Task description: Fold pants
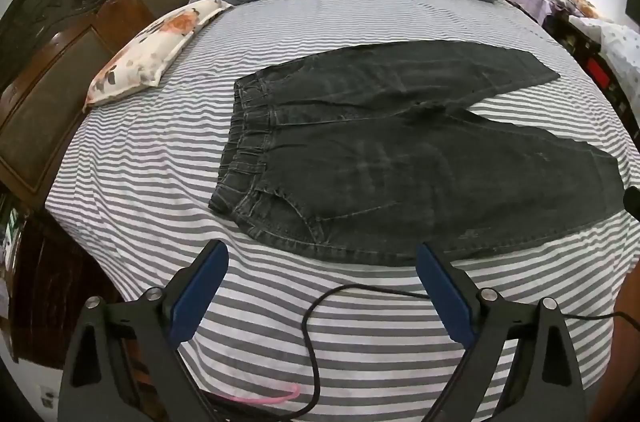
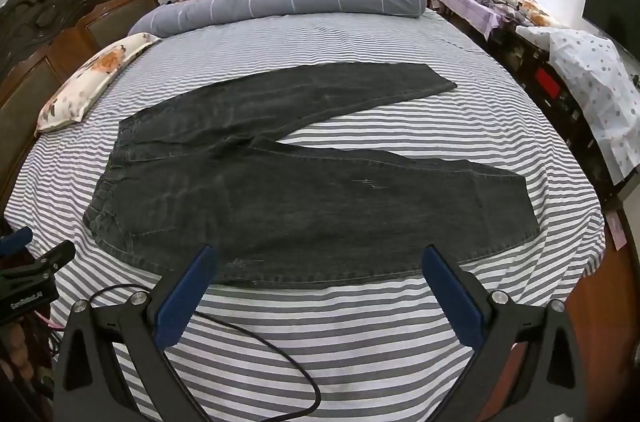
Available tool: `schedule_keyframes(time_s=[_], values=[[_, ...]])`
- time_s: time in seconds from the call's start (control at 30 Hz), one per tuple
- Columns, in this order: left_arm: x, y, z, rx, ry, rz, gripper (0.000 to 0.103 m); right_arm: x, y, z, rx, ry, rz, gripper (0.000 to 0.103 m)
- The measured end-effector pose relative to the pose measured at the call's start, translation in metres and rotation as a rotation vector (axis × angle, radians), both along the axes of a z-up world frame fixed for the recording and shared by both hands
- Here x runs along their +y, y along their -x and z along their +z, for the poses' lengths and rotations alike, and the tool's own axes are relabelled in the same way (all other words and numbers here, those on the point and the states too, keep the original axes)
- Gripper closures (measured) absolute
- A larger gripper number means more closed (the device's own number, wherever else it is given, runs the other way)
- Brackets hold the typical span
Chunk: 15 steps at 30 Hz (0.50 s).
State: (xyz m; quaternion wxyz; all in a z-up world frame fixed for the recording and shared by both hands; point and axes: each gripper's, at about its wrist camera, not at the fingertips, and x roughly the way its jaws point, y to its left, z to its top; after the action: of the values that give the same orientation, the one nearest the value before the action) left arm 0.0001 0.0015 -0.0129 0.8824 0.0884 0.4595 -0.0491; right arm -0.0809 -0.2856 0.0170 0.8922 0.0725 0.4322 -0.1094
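Left gripper (image 1: 322, 254) and right gripper (image 2: 320, 258) both level above the near bed edge, fingers spread wide, holding nothing. Beyond: black pants (image 2: 304, 190) flat on striped bed (image 2: 320, 334), waistband left, legs splayed right.

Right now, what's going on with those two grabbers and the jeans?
Left gripper open, right gripper open, both empty. Black jeans flat, unfolded, legs apart. Black cable near the grippers.

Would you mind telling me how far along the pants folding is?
Done: the pants lie spread flat on the bed, legs apart in a V. In hand: nothing; the left gripper and right gripper hover open near the closest edge. Left: every fold.
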Motion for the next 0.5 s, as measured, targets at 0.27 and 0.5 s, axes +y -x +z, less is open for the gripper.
schedule_keyframes(time_s=[0.27,0.5], values=[[0.0019,-0.0006,-0.0023,0.004,0.009,0.004,0.012,0.0010,-0.0015,0.0005,0.003,0.002,-0.001,0.000],[0.0041,-0.0008,-0.0043,0.009,0.008,0.007,0.012,0.0037,-0.0036,-0.0027,0.005,0.008,0.014,0.000]])
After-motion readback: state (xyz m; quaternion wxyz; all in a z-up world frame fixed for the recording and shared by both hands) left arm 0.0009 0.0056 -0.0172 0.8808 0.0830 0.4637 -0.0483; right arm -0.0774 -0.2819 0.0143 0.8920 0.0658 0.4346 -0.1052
